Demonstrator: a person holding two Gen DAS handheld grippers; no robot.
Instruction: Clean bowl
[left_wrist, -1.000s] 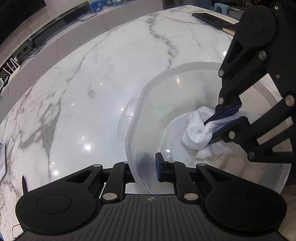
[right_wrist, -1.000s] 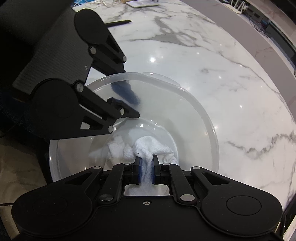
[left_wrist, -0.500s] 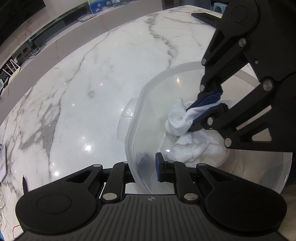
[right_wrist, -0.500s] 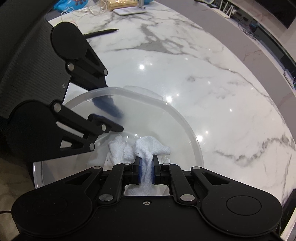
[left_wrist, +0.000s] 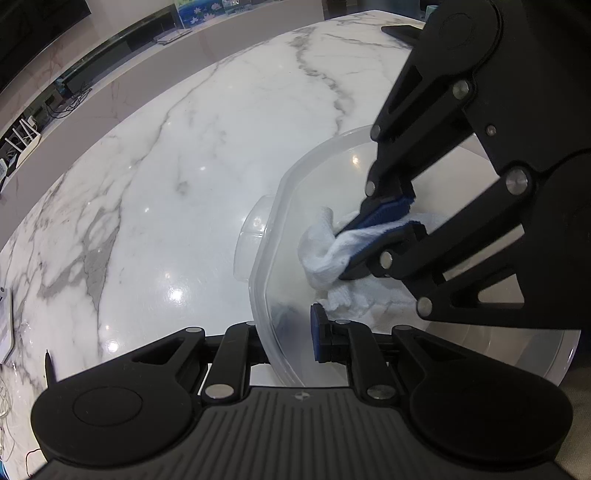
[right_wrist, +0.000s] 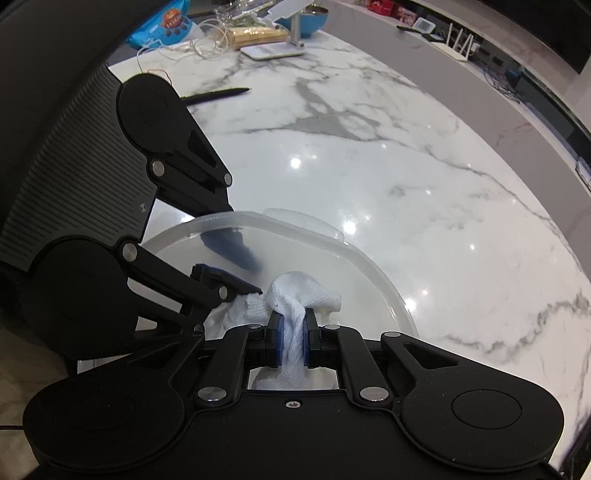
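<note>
A clear plastic bowl (left_wrist: 314, 155) (right_wrist: 369, 266) stands on the white marble table (left_wrist: 166, 184). My left gripper (left_wrist: 280, 332) (right_wrist: 240, 269) is shut on the bowl's near wall, one finger outside it and the blue-padded finger inside. A white cloth (left_wrist: 321, 251) (right_wrist: 295, 291) is bunched inside the bowl. My right gripper (right_wrist: 293, 341) (left_wrist: 351, 240) is shut on the cloth and holds it against the inner wall close to the left gripper's grip. The cloth's loose end hangs down to the bowl floor.
A black pen (right_wrist: 218, 94) (left_wrist: 50, 365) lies on the marble beyond the left gripper. Farther back sit a white stand (right_wrist: 273, 48), a blue snack bag (right_wrist: 166, 29) and loose cables. A dark flat object (left_wrist: 402, 31) lies at the table's far edge.
The right gripper has carried the cloth from the middle of the bowl floor up along the inner wall toward the left gripper. The left gripper and bowl have stayed put.
</note>
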